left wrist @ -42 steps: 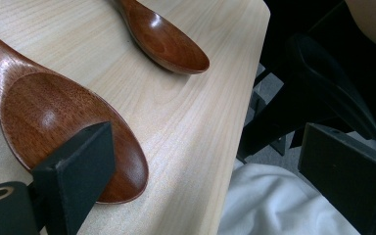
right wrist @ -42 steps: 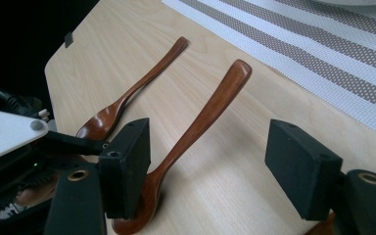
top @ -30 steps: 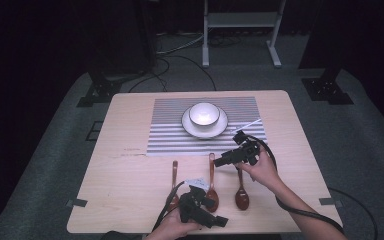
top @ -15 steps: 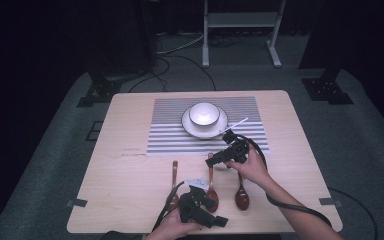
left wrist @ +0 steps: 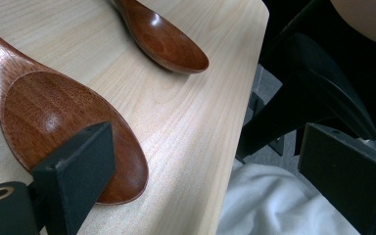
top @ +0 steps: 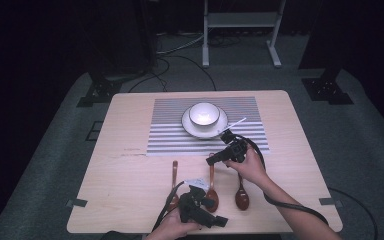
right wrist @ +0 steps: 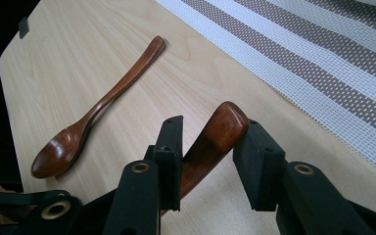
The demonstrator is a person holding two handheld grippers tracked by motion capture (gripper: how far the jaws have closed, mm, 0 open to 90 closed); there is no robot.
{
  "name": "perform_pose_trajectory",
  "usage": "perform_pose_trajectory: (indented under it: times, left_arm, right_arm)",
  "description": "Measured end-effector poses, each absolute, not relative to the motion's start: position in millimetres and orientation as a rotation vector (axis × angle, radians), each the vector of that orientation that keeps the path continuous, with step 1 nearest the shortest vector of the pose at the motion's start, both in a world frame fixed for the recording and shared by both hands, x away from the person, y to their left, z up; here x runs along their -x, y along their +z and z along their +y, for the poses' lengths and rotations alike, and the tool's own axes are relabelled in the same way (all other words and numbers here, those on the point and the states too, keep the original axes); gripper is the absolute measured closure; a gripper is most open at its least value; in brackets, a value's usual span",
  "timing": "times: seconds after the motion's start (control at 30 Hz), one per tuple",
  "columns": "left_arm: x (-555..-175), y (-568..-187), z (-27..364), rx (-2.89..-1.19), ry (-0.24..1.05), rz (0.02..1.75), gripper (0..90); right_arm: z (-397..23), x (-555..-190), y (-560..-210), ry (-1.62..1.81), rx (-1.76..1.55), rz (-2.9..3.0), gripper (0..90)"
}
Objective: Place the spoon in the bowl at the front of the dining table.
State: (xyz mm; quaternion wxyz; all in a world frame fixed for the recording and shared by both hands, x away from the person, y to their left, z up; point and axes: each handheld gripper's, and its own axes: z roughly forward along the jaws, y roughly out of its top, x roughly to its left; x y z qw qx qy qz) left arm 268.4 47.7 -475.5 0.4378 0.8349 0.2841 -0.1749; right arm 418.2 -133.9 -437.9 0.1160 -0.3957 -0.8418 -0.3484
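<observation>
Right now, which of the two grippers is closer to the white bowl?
Right. The right gripper sits just below the bowl, at the striped mat's near edge. The left gripper is at the table's near edge, much farther away.

The right gripper reaches out from the right hand, its jaws just closing, perhaps not yet pressing. The left gripper, jaws wide apart, rests low in the left hand.

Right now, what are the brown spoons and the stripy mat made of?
The dark reddish-brown spoons look like wood with a smooth, slightly glossy varnish: grain lines show in the bowl and light glints on it. The grey-and-white striped placemat seems to be woven plastic or vinyl mesh, since tiny regular holes dot its matt stripes, though woven fabric is possible.
</observation>
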Motion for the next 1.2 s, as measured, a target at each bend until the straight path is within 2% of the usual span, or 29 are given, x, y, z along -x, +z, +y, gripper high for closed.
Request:
perform_pose_trajectory:
  times: [0.23, 0.33, 0.47, 1.2]
  left_arm:
    - [-269, -474, 49, -2.079, -0.441, 0.706, 5.8]
    - [-269, -471, 52, -2.074, -0.417, 0.698, 5.7]
    - [-269, -466, 55, -2.054, -0.378, 0.703, 5.7]
    - [-280, -456, 77, -1.974, -0.273, 0.786, 5.6]
  right_arm:
    - [-133, -420, -437, -1.027, 1.160, -2.431, 67.8]
    - [-133, -420, -432, -1.042, 1.155, -2.403, 77.2]
    - [-134, -421, -422, -1.067, 1.129, -2.364, 82.9]
    - [-175, -448, -383, -1.268, 1.261, -2.194, 83.1]
